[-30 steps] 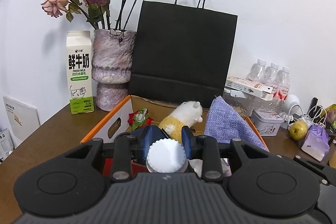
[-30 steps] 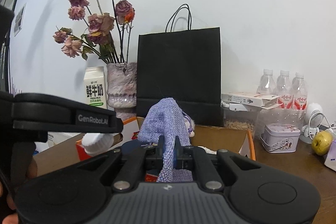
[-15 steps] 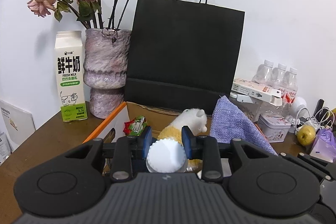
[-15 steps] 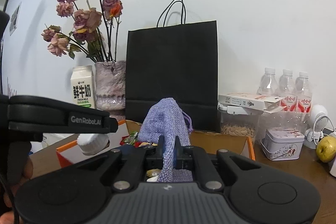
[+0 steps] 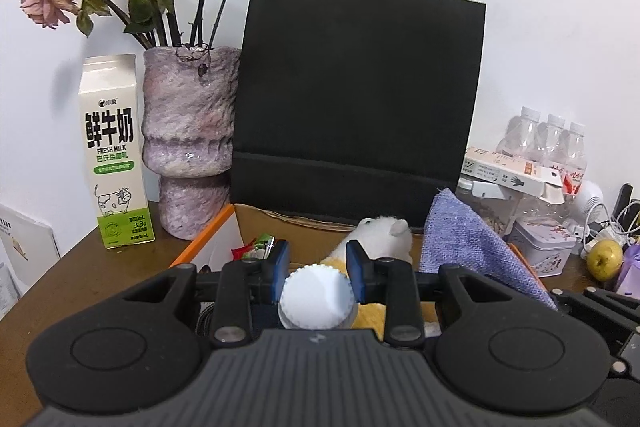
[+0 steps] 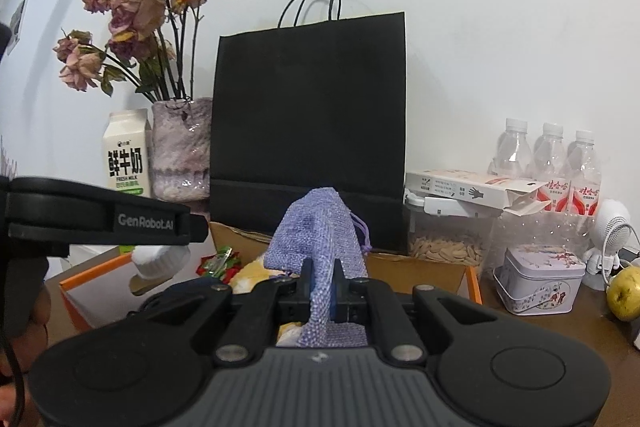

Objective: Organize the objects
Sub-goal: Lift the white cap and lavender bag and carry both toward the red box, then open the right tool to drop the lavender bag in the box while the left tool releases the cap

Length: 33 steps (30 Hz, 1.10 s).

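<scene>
We are carrying both loads closer to the black paper bag (image 5: 356,99): left gripper (image 5: 316,265) clenched on 1 white-capped bottle (image 5: 316,297), right gripper (image 6: 322,281) pinching the purple drawstring pouch (image 6: 320,227), so bagging looks next

The black paper bag (image 5: 360,99) walls off the far side; the open cardboard box (image 6: 424,267) below is crowded with a plush toy (image 5: 384,233).

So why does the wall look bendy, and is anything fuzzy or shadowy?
Left wrist view: the fisheye lens curves the edges; the black bag handles cast a faint shadow on the wall. Right wrist view: dark rounded corners; flowers look sharp, nothing badly blurred.
</scene>
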Available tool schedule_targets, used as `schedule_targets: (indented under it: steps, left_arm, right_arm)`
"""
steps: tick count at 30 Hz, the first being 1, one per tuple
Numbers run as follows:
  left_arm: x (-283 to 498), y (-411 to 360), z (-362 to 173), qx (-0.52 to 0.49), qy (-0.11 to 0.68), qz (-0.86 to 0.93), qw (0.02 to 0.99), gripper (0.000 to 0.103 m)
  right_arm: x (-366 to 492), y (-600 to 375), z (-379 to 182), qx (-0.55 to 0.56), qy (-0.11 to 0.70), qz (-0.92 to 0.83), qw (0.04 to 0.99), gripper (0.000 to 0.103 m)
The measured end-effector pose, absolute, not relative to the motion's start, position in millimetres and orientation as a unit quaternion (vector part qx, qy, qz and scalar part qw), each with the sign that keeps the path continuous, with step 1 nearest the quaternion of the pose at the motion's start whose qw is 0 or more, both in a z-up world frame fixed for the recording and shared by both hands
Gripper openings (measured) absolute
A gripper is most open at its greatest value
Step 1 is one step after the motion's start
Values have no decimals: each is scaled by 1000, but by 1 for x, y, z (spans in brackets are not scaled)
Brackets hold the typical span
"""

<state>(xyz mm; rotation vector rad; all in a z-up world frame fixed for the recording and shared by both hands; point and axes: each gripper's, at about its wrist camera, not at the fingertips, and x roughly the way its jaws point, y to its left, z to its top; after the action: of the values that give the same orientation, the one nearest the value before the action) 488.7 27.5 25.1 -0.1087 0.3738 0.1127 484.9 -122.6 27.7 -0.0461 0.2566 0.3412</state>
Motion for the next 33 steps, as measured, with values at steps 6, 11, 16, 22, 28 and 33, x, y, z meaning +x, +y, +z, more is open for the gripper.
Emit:
schedule_targets:
  steps: [6, 11, 16, 22, 28, 33]
  left_arm:
    - [498, 32, 21, -49, 189, 56, 979, 32]
    - [500, 34, 18, -44, 194, 56, 978, 32]
    - [501, 34, 16, -40, 194, 54, 979, 32]
    - [493, 38, 17, -29, 164, 65, 984, 95]
    - [490, 45, 18, -34, 149, 80, 985, 103]
    - [490, 48, 17, -36, 151, 82, 984, 103]
  right_arm:
    - [495, -120, 23, -27, 143, 170, 975, 8]
    - [496, -119, 18, -28, 152, 171, 973, 12]
    - [495, -120, 18, -27, 151, 168, 974, 13]
    - [492, -123, 18, -25, 145, 153, 977, 87]
    - [491, -127, 18, -17, 137, 140, 980, 103]
    - [492, -129, 17, -11, 140, 135, 981, 103]
